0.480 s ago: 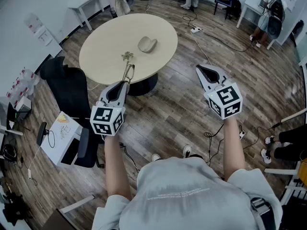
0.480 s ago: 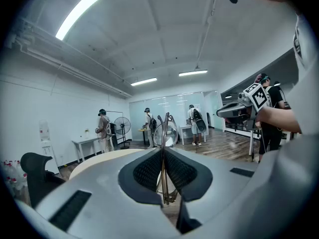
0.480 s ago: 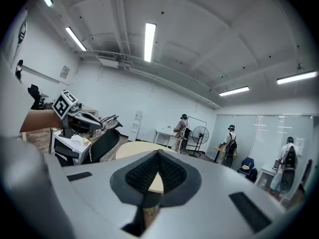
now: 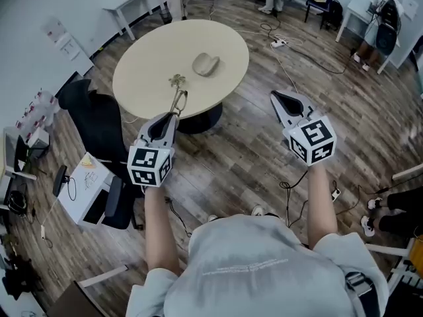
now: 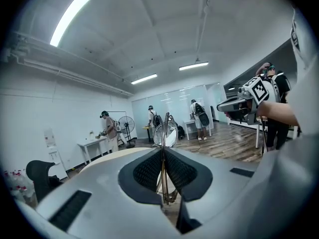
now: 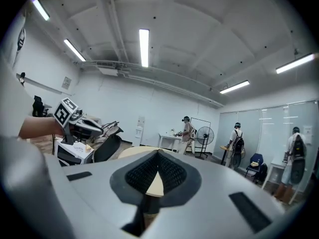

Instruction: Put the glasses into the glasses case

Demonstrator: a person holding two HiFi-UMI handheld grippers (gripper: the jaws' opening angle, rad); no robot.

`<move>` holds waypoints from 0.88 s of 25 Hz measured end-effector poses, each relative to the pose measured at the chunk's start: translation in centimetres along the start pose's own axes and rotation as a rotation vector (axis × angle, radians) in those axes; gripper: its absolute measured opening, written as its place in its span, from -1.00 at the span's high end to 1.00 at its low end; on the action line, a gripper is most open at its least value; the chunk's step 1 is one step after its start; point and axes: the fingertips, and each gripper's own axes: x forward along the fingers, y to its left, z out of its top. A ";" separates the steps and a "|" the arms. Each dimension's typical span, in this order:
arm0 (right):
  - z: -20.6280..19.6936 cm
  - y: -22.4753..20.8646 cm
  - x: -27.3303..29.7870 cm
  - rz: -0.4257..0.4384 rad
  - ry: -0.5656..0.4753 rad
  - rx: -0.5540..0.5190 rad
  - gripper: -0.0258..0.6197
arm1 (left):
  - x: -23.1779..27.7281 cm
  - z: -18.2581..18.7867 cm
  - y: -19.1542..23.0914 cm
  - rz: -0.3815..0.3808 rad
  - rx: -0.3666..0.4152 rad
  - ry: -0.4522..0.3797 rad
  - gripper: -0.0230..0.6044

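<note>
The person wears a pale grey short-sleeved T-shirt [image 4: 251, 263] with faint print. The left gripper [image 4: 174, 114] and right gripper [image 4: 273, 96] are grey wedges with black pads [image 5: 147, 171] — each bears a black-and-white marker cube [image 4: 149, 166].

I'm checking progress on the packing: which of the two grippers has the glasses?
The left gripper: its jaws are closed on the glasses, which stick out ahead of it. The right gripper is shut with nothing between its jaws.

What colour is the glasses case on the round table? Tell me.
Greyish beige, much like the tabletop; the glasses case shows best in the head view.
</note>
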 end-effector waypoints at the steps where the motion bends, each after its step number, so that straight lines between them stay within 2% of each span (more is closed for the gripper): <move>1: -0.1 -0.6 0.0 0.008 -0.003 0.003 0.92 | 0.4 0.0 -0.3 0.009 0.009 0.007 0.84; 5: -1.1 -2.8 -0.1 0.046 -0.015 -0.011 0.92 | 1.8 0.4 -2.3 0.037 0.069 0.021 0.84; 10: -2.5 -6.1 -0.7 0.122 -0.032 -0.007 0.92 | 3.7 2.3 -5.9 0.062 0.086 0.030 0.84; 16: -4.7 -8.7 -0.2 0.159 -0.024 -0.006 0.92 | 5.1 2.8 -7.3 0.095 0.061 0.037 0.84; 22: -6.4 -11.6 3.2 0.161 0.003 0.003 0.92 | 9.3 2.1 -6.0 0.112 0.036 0.055 0.84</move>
